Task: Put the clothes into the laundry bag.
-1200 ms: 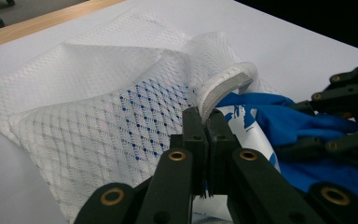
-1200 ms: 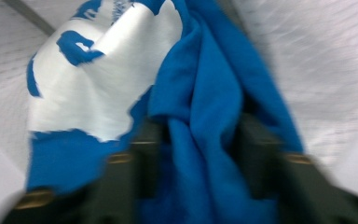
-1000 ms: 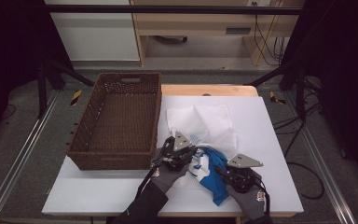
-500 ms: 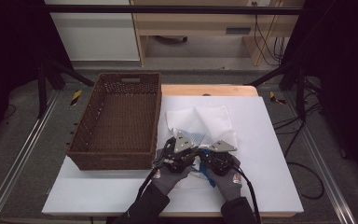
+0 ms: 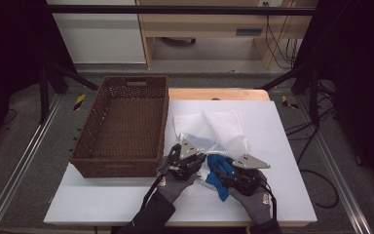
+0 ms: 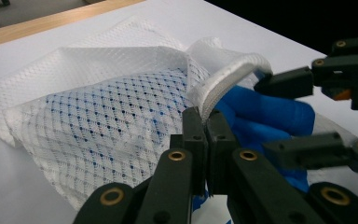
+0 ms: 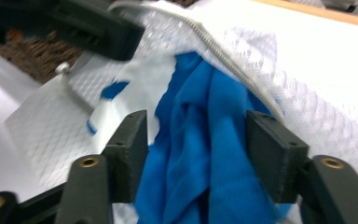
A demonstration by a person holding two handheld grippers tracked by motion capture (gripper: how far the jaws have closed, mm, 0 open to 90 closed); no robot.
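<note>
Fingers, high view: both grippers sit close together at the near middle of the desk, the left gripper at the mesh bag, the right gripper at the blue cloth; an empty basket stands just left.
Left gripper view: its fingers are clenched on the bag's thick rim, apparently to lift the mouth open; blue cloth shows through the mesh.
Right gripper view: its fingers stand spread either side of the bunched cloth, not yet squeezing, likely to feed it into the mouth.
</note>
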